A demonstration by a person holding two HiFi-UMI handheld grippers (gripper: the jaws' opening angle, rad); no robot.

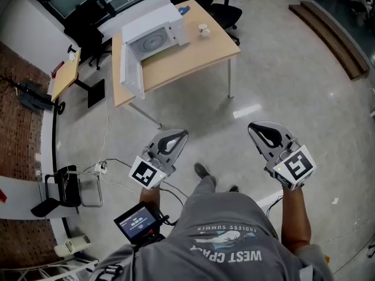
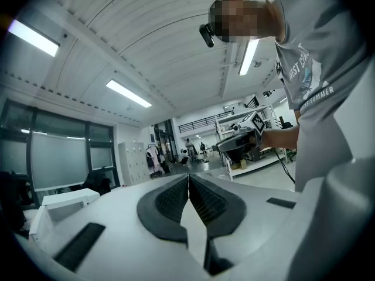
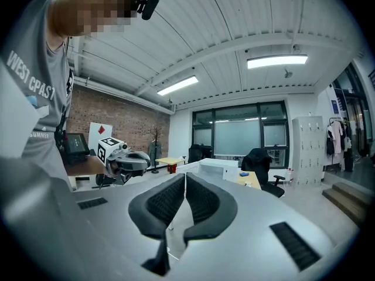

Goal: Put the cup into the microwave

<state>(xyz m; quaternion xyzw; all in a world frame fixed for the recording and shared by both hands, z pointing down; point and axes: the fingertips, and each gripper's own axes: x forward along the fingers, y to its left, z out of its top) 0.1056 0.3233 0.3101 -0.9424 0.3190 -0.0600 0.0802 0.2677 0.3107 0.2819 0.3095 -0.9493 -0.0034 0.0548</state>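
Your left gripper [image 1: 179, 134] and right gripper [image 1: 253, 127] are closed, empty; cup [image 1: 203, 30] stands by the surface's [image 1: 193, 57] right edge, open floor [image 1: 281, 81] around.

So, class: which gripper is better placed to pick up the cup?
Right, probably: the cup stands right of the microwave, whose open door juts out on the left. Left gripper and right gripper are both shut, empty.
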